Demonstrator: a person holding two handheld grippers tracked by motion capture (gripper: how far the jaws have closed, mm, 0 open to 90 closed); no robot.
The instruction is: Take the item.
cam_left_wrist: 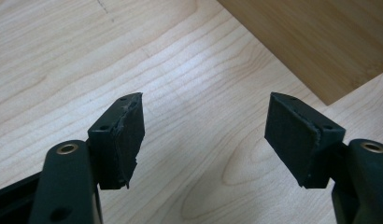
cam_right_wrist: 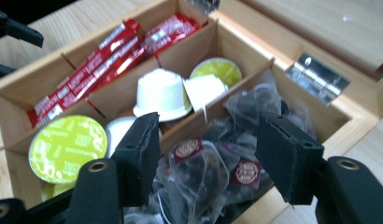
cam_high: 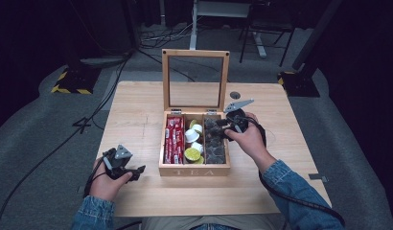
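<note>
Right claw [cam_right_wrist: 206, 154] hangs over the wooden tea box [cam_high: 194, 170], its flat black pads spread, nothing pinched, just above the crinkly clear tea bags [cam_right_wrist: 213, 163] with small red-brown labels in the box's right-hand compartment. The box sits mid-counter [cam_high: 137, 129], its glass-paned lid upright toward the far edge. Glossy red sachets [cam_high: 174, 139] fill the left compartment, with round lime-topped and white pods [cam_right_wrist: 161, 93] in the middle. Left claw [cam_left_wrist: 206, 135] rests released near the near-left corner, over pale wood grain.
</note>
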